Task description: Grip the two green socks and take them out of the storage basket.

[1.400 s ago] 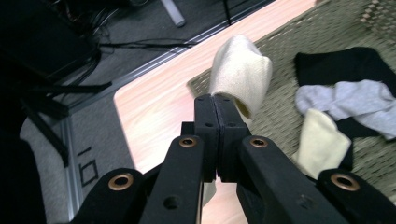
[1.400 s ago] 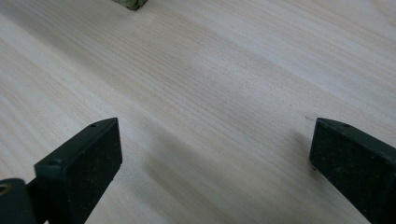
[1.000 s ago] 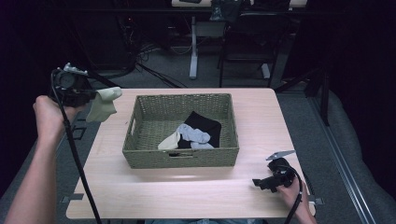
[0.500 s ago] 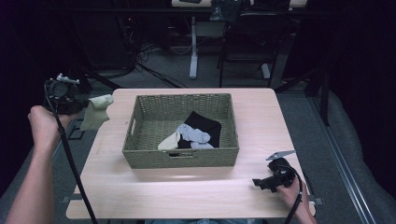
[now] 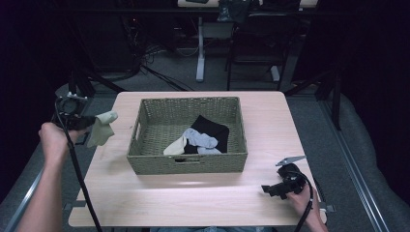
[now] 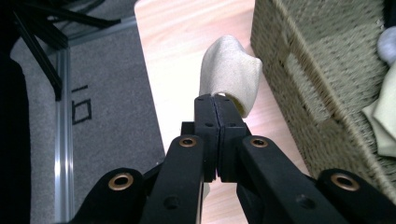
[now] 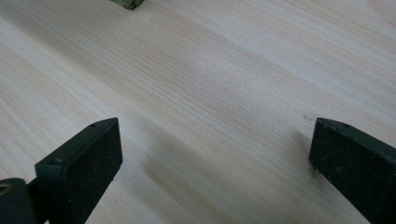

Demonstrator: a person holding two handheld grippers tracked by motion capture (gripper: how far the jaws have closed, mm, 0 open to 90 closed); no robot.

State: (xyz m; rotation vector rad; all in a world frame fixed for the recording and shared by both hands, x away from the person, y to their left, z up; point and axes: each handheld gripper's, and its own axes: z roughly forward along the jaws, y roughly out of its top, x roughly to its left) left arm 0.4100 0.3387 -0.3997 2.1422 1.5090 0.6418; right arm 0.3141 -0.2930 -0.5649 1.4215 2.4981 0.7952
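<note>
A: Beige cotton sock [image 6: 230, 72], pinched tight in the left gripper [image 6: 215, 103], hanging off the table's [image 5: 183, 193] 9 o'clock edge, just outside the woven wicker basket [image 5: 186, 162]. I'd set it down flat on the bare wood before letting go, clear of the basket wall.

B: Agreed. Compared with a second ago, that hand has dropped lower and drifted outward. The right gripper [image 5: 270, 189] hasn't budged at 5 o'clock, jaws spread wide over bare wood, nothing in them.
</note>
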